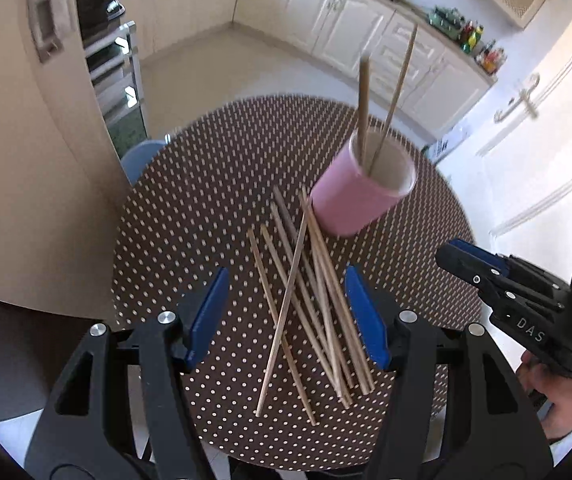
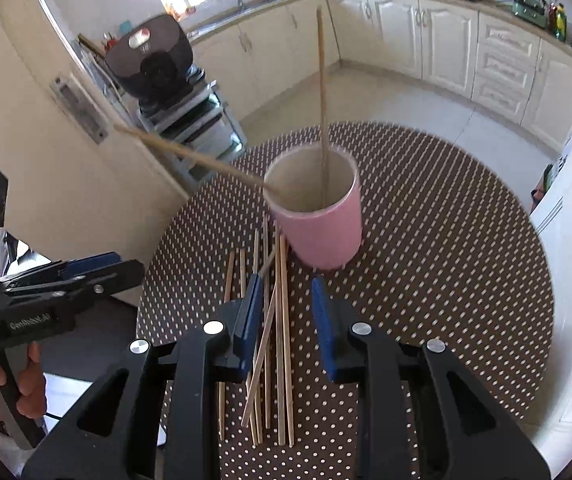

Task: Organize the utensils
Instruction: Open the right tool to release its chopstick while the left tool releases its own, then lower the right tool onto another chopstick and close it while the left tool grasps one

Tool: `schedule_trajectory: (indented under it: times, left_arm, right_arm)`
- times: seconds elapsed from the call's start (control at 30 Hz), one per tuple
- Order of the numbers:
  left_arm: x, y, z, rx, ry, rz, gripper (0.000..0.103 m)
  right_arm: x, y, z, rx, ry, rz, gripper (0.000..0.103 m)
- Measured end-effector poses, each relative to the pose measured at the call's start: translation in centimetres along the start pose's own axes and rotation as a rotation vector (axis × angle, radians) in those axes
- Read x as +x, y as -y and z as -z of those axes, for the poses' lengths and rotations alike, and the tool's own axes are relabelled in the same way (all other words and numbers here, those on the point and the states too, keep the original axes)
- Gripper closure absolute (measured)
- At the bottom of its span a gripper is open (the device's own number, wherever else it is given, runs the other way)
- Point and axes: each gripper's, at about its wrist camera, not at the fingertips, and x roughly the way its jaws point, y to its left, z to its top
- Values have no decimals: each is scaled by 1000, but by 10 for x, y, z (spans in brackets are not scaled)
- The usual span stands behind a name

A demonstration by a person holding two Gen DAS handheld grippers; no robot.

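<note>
Loose chopsticks (image 1: pixel 310 312): lying crossed on the dotted table (image 1: pixel 206 184), directly beneath and between the spread fingers of my left gripper (image 1: pixel 286 316). My right gripper (image 2: pixel 286 320) is hovering above them too, jaws apart, gripping nothing. Pink cup (image 1: pixel 360 194): standing just beyond both, holding two chopsticks (image 2: pixel 322 112).

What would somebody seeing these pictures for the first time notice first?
Probably the pink cup standing on the polka-dot round table, with two chopsticks sticking up out of it. Next, the loose pile of chopsticks lying crossed on the table just in front of the cup. Both the left gripper and the right gripper hang open above that pile, holding nothing.
</note>
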Motion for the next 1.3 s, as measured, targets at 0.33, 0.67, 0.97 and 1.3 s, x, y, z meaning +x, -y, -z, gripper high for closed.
schedule_trajectory:
  times: [0.33,0.67,0.97,1.3]
  left_arm:
    - [79,11,1,38,-138,0,67]
    - [131,18,-13,63,-218,-22,76]
    - [146,16,-30,71,-234,-20,96]
    - [136,-9,-23,30,-224,-11,96]
  right_arm:
    - [43,17,12,14,-125,-20,79]
    - [83,26,14,32,-213,-71,79]
    - [115,16,8,-5,-262,-95,80]
    - [139,13,3,-45,-298,-62,89]
